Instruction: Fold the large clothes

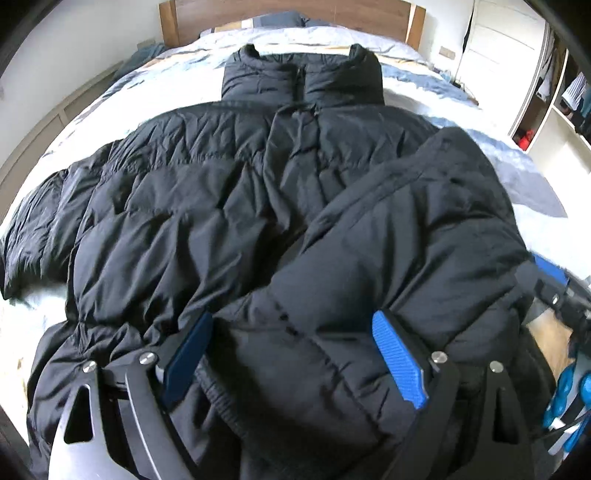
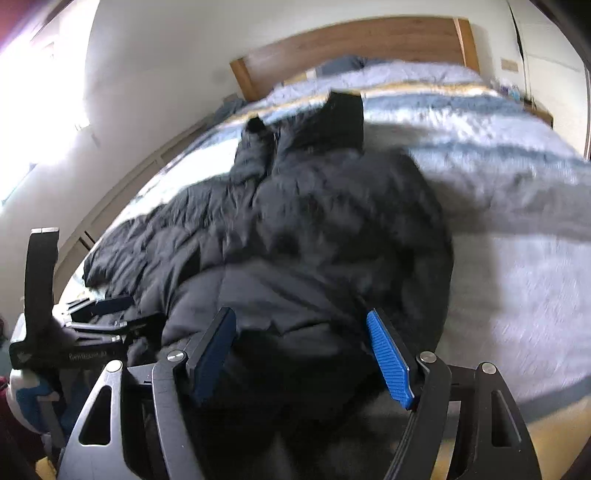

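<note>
Black and quilted, one puffer jacket (image 1: 229, 206) lies front-up across the bed (image 1: 461, 107), its zipped collar toward the wooden headboard (image 1: 288, 14), one sleeve stretched to the bed's left edge and the other folded back over the chest. Two sets of tongs work at the hem by the foot of the bed: the left tongs (image 1: 295, 354) have their blue pads spread wide with a thick roll of padding between them. The right tongs (image 2: 306, 354) look much the same, though blur hides whether they pinch.
</note>
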The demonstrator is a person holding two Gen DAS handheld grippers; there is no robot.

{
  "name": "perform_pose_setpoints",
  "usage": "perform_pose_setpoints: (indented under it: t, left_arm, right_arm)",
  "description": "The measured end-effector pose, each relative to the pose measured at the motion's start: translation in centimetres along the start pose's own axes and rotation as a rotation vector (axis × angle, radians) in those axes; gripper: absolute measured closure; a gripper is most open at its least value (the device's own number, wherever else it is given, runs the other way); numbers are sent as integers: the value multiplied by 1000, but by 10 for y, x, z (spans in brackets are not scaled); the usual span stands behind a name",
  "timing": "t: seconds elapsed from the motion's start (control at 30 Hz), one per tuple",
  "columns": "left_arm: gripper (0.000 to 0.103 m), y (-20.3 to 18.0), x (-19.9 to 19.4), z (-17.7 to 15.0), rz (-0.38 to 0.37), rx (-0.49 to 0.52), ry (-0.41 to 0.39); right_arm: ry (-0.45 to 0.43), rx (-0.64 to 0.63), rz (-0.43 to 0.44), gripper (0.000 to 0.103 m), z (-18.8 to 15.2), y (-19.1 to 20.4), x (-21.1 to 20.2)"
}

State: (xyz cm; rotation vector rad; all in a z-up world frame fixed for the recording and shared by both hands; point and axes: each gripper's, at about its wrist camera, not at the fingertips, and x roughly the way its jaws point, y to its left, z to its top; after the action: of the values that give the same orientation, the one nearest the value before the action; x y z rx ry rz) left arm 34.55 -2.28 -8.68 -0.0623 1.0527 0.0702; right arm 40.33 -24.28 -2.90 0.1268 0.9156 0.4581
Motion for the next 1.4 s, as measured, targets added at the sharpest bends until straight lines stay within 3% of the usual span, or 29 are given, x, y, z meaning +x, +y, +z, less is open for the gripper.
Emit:
perform_pose_setpoints:
  t: [0.13, 0.37, 0.5, 0.83, 1.07, 1.4]
  left_arm:
    - [15, 9, -27, -8, 6, 10, -37]
    - [15, 44, -80, -27, 15, 5, -100]
    - [15, 71, -103, -42, 13, -9, -96]
    - [15, 170, -144, -91, 34, -153, -107]
    - [15, 244, -168, -92, 26, -266, -148]
    - [15, 343, -154, -124, 13, -449, -123]
  right_arm:
    - [17, 41, -33, 30, -8, 0, -13]
    - [-39, 43, -43, 30, -18, 23, -66]
    - [-72, 62, -52, 30, -32, 36, -93]
    - [-130, 111, -67, 28, -61, 72, -142]
    - [-188, 147, -87, 26, -62, 90, -172]
    - [-188, 154, -162, 26, -58, 100, -182]
